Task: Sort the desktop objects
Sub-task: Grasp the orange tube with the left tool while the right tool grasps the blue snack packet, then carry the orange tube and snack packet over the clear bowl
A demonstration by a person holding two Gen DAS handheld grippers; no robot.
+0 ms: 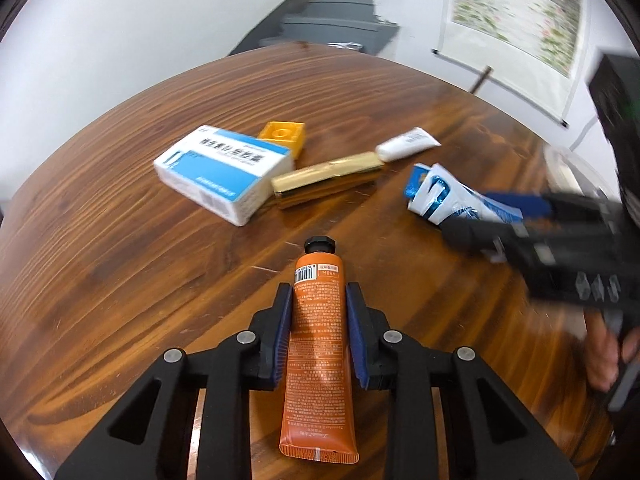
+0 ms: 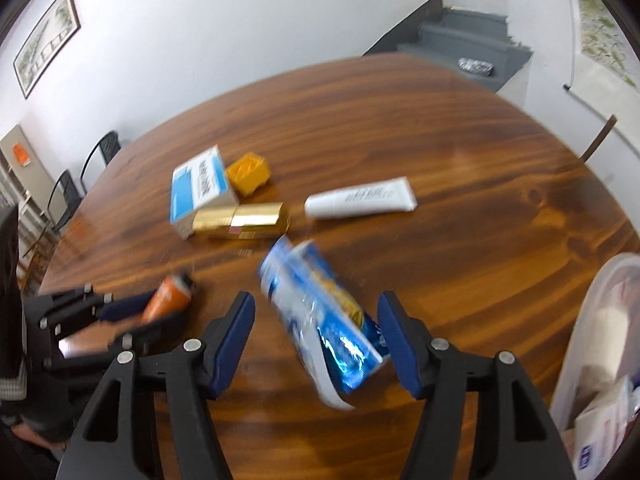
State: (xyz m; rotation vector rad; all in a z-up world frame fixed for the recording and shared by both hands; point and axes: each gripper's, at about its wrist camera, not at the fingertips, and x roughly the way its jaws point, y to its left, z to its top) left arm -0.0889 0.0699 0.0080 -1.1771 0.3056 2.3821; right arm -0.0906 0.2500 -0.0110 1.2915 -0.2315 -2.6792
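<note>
My left gripper (image 1: 318,300) is shut on an orange tube (image 1: 318,344) with a black cap, held just above the round wooden table (image 1: 120,280). My right gripper (image 2: 316,312) is open around a blue and white snack packet (image 2: 320,320), whose right edge touches the right finger; it is blurred. On the table lie a white and blue medicine box (image 1: 224,172), a yellow block (image 1: 282,136), a gold box (image 1: 328,178) and a white tube (image 1: 408,144). The right gripper (image 1: 472,220) also shows in the left wrist view.
A clear plastic bin (image 2: 592,344) holding white packages stands at the table's right edge. Grey stairs (image 2: 464,36), chairs (image 2: 68,192) and white walls lie beyond the table. A hanging scroll (image 1: 516,12) is on the right wall.
</note>
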